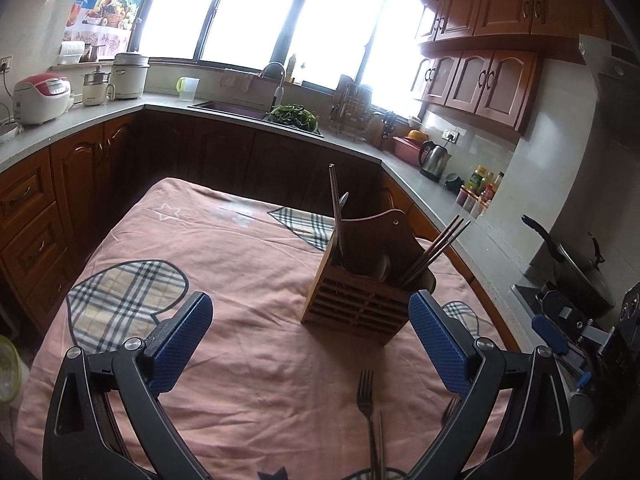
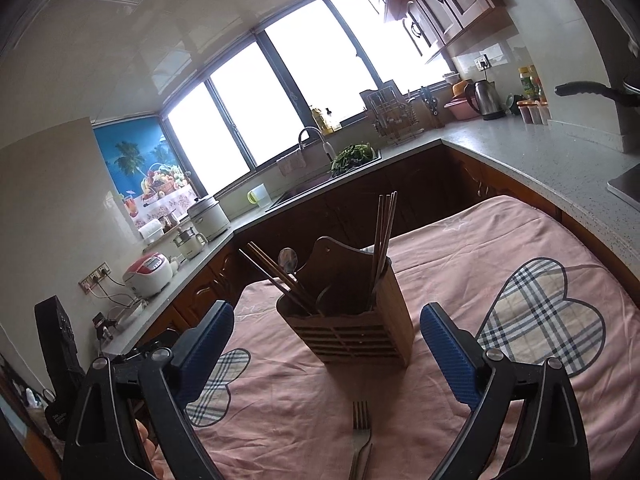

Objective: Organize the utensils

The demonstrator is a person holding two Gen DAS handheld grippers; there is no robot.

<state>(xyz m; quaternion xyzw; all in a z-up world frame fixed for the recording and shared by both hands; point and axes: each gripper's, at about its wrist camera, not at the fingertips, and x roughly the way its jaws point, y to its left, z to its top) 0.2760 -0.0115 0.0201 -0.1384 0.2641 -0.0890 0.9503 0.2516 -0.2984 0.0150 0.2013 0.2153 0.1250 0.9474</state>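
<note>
A wooden utensil holder [image 1: 360, 300] stands on the pink cloth table; it also shows in the right wrist view [image 2: 352, 320]. It holds dark chopsticks [image 1: 432, 252] [image 2: 382, 236] and a metal spoon [image 2: 288, 260]. A metal fork [image 1: 366, 404] lies on the cloth in front of the holder, tines toward it; it shows in the right wrist view too [image 2: 360, 436]. My left gripper [image 1: 312, 344] is open and empty, above the cloth near the fork. My right gripper [image 2: 328, 352] is open and empty, facing the holder. The right gripper also appears at the right edge of the left wrist view [image 1: 560, 332].
The table's cloth [image 1: 240, 264] has plaid heart patches. Kitchen counters [image 1: 100, 112] wrap around behind, with rice cookers, a sink [image 1: 228, 106], greens, a dish rack, a kettle [image 1: 434, 158] and a pan [image 1: 576, 264] on the stove at right.
</note>
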